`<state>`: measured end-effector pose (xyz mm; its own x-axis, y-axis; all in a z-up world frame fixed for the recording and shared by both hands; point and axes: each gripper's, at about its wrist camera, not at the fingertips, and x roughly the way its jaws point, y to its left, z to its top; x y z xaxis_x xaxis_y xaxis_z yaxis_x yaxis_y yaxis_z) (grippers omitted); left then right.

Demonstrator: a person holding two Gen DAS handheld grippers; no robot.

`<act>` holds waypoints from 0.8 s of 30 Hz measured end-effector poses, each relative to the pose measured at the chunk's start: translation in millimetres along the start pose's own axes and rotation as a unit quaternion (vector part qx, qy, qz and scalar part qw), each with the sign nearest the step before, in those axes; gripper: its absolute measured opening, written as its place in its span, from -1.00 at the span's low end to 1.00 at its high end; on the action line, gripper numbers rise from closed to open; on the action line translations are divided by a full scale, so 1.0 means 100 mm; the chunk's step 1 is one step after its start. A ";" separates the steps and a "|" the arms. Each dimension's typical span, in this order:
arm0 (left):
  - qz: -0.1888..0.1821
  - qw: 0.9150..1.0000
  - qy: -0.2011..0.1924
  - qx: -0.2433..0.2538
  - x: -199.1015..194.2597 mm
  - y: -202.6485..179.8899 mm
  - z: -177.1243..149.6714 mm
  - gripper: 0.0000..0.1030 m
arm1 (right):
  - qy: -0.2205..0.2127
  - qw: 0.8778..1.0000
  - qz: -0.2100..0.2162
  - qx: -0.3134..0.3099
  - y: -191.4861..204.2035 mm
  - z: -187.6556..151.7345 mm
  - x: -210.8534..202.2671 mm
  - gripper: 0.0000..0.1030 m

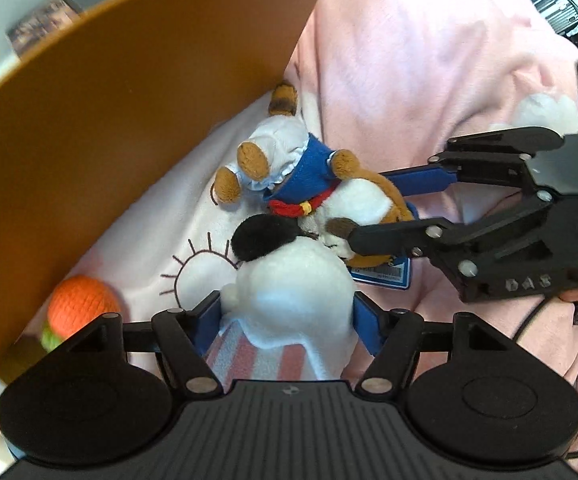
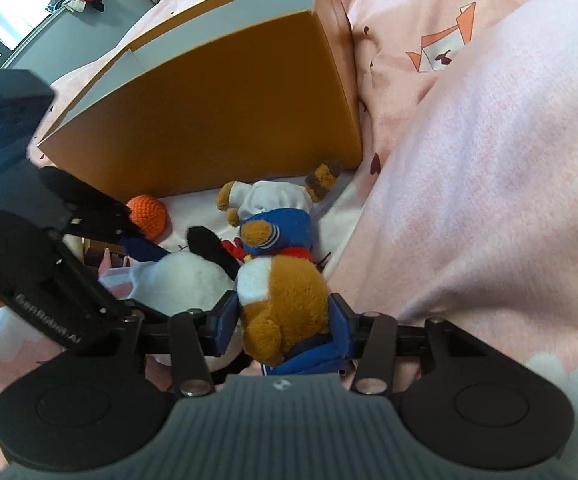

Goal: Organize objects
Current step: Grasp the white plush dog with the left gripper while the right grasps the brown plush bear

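Step in hand, as I read it: both plush toys are about to be gathered off the pink bedding [image 2: 489, 140] and moved to the orange box [image 2: 217, 108], which stands just behind them, its wall hiding whatever is inside.

Left gripper [image 1: 287, 320]: jaws spread wide on either side of the white plush with a black ear [image 1: 293, 280]. I see no pad pressing into it, so I log this as released, toy between the fingers but not gripped.

Right gripper [image 2: 283, 320]: jaws half closed and clenched on the head of the brown-and-white plush in a blue sailor top [image 2: 285, 308], whose body stretches toward the box wall.

The two plushes touch each other. An orange crocheted ball [image 2: 147, 214] lies near the foot of the box, on the left gripper's side.

Next move, my judgement: close the left jaws on the white plush before any lift, then raise both over the box rim; the touching toys may drag each other.

View differences:
- the left wrist view shows a blue tag [image 1: 383, 276] under the sailor plush's head and a stitched line drawing [image 1: 193, 272] on the bedding
- the right wrist view alone shows the box's full near wall, its rim, and the far room
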<state>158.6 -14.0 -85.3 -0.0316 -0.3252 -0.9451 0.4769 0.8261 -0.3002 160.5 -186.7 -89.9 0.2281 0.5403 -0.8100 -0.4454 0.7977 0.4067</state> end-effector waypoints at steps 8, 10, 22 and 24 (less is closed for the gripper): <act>0.010 0.997 -0.057 -0.057 -0.43 0.01 -0.41 0.51 | 0.002 1.000 -0.014 -0.008 0.07 -0.03 -0.10 -0.06; 0.010 0.997 -0.054 -0.060 -0.49 0.00 -0.45 0.49 | 0.004 1.000 -0.019 -0.017 0.11 -0.04 -0.06 -0.06; 0.028 0.991 -0.084 -0.101 -0.67 0.05 -0.59 0.32 | 0.010 0.999 -0.021 -0.040 0.22 -0.16 -0.14 -0.12; 0.033 0.985 -0.118 -0.123 -0.70 0.03 -0.67 0.29 | 0.001 0.999 -0.017 -0.038 0.22 -0.14 -0.18 -0.17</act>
<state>103.7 42.4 -28.5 0.2110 -0.3408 -0.9161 0.2439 0.9260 -0.2883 134.6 -182.5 -72.2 0.2423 0.5119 -0.8242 -0.5009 0.7935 0.3456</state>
